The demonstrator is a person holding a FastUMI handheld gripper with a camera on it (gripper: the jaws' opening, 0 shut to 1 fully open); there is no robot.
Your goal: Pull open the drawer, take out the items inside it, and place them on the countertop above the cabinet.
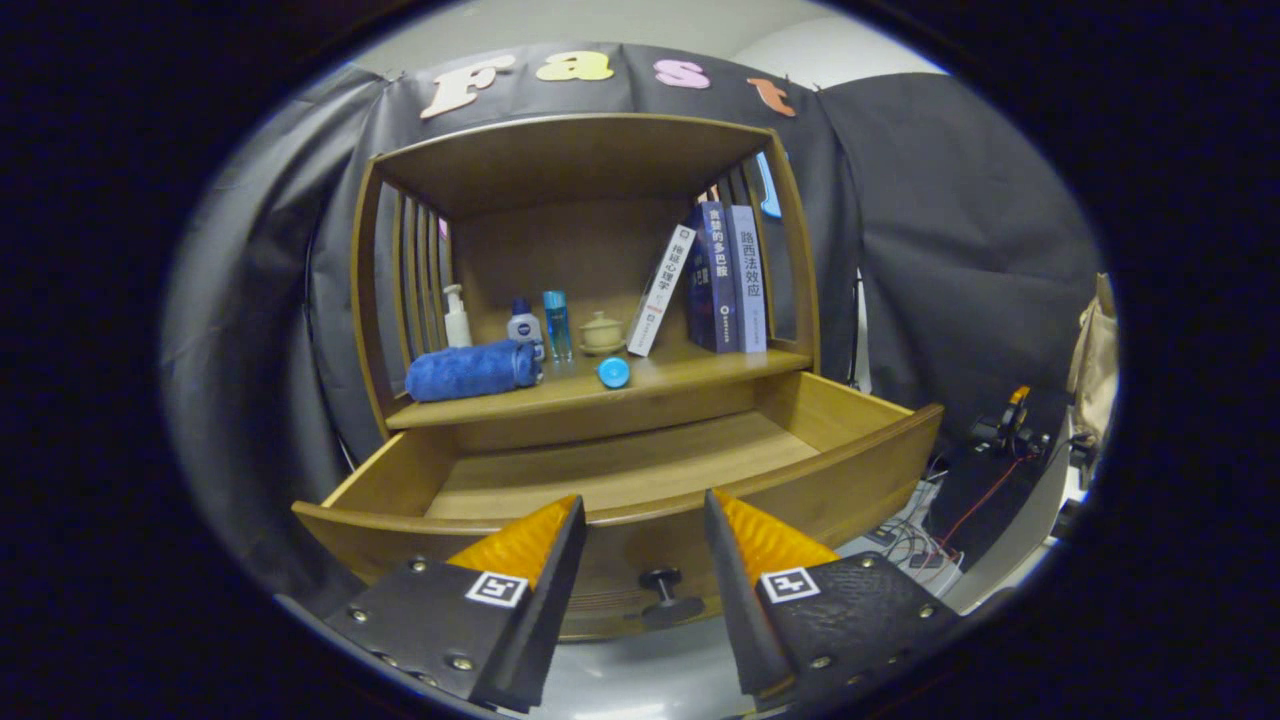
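Black cloth hangs behind the wooden cabinet [585, 260], whose drawer [640, 470] is pulled out, with the gripper [645, 515] fingers apart, holding nothing, above its knob [664, 592].

Chinese titles on three book spines [715, 275]; square coded markers on hand-held gripper [645, 515]

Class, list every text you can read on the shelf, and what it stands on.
"贪婪的多巴胺": dark blue book spine.
"路西法效应": pale book spine.
"心理学": leaning white book; first characters blurred.
Blue-capped bottle: print too small.
Gripper fingers, open before the drawer knob: markers, no words.
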